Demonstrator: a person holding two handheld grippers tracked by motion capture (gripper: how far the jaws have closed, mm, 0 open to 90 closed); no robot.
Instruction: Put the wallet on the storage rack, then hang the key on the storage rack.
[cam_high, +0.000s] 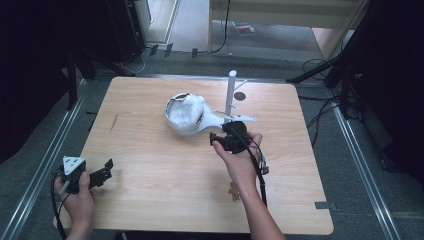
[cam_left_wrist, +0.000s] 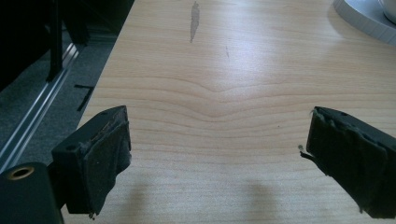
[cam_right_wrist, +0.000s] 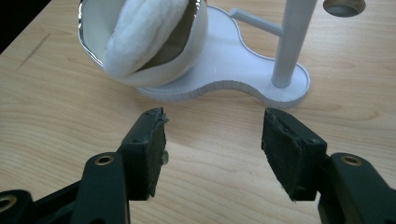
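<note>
My right claw (cam_right_wrist: 212, 140) hangs with jaws apart and empty, just near of the white plastic stand with tilted bowl and upright post (cam_right_wrist: 224, 77) mid-table; next, I'd judge, comes a forward reach.

White post (cam_right_wrist: 293, 42) top cropped

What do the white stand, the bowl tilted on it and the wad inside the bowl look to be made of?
Stand: probably matte white plastic, with fine ridges along its edge.
Bowl: smooth and glossy with a shiny rim, perhaps glazed ceramic or plastic; the look leaves it open.
Wad: soft, fuzzy white fibre, likely cotton or cloth.
</note>
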